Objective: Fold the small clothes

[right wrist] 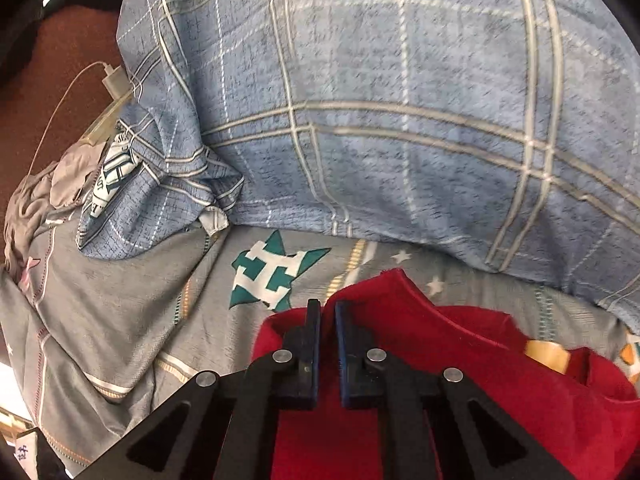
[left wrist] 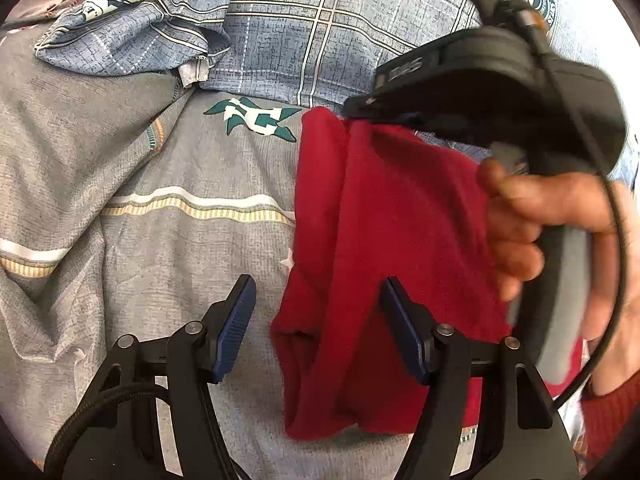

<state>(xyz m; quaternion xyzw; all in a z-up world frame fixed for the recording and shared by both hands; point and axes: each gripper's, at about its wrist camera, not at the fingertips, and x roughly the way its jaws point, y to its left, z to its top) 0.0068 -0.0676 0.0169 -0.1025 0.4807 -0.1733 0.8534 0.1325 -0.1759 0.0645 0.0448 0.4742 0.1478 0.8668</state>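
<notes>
A small red fleece garment (left wrist: 384, 248) lies on the grey bedsheet (left wrist: 160, 208), partly lifted at its far edge. My left gripper (left wrist: 316, 316) is open just above its near left part, one finger on each side of the cloth's left edge. The right gripper's body (left wrist: 480, 92) shows in the left wrist view, held by a hand, with its tip at the garment's upper edge. In the right wrist view my right gripper (right wrist: 327, 316) is nearly shut, its jaws pinching the edge of the red garment (right wrist: 460, 360).
A blue plaid pillow (right wrist: 400, 100) lies behind the garment. A crumpled plaid pillowcase (right wrist: 160, 168) and grey cloth (right wrist: 44, 196) sit at the left. A white charger and cable (right wrist: 114, 80) lie by the brown headboard. The sheet has a teal star print (right wrist: 276, 272).
</notes>
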